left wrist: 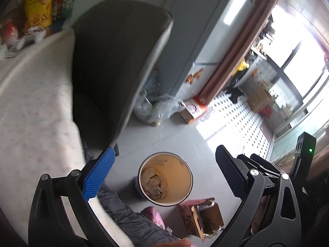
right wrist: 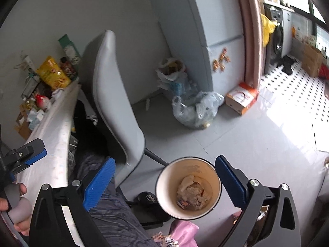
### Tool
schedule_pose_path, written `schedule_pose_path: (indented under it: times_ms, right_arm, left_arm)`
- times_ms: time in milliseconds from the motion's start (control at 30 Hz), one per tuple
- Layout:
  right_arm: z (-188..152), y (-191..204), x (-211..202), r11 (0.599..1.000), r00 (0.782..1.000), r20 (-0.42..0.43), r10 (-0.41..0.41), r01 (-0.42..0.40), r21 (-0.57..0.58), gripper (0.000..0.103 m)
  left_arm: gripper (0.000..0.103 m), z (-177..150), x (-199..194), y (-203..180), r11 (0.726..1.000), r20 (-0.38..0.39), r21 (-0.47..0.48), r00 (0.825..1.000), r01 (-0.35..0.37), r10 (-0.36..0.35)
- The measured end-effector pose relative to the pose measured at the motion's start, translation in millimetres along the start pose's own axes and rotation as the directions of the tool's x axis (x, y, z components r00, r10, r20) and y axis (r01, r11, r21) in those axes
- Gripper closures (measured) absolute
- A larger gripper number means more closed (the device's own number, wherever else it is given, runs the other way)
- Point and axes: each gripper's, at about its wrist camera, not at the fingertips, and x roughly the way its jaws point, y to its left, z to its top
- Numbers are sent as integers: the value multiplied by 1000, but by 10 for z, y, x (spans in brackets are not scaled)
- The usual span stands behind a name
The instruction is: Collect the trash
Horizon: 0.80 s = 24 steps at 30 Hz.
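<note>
Grey floor carries the trash bin (left wrist: 165, 179) with crumpled scraps inside; left gripper (left wrist: 164, 177) and right gripper (right wrist: 164, 182) hang released above it, so next likely fetching counter (right wrist: 51, 123) litter.

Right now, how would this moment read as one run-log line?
left gripper: open, empty | right gripper: open, empty | bin: on floor below, crumpled trash inside

Daylight floods in from the window (left wrist: 296, 47), blown out white; glare patches the floor (right wrist: 287, 131); fisheye edges bend and blur.
</note>
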Motion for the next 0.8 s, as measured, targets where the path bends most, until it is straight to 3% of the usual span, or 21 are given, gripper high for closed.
schedule_pose_path:
  times_ms: [233, 800]
  right_arm:
    - [106, 349, -308, 999, 998, 54, 29, -26, -44, 8]
    - [98, 1269, -995, 989, 986, 163, 32, -8, -147, 7]
  left_arm:
    - [6, 2, -533, 164, 998, 100, -4, 993, -67, 67]
    - [6, -149, -1702, 554, 979, 279, -70, 938, -192, 204]
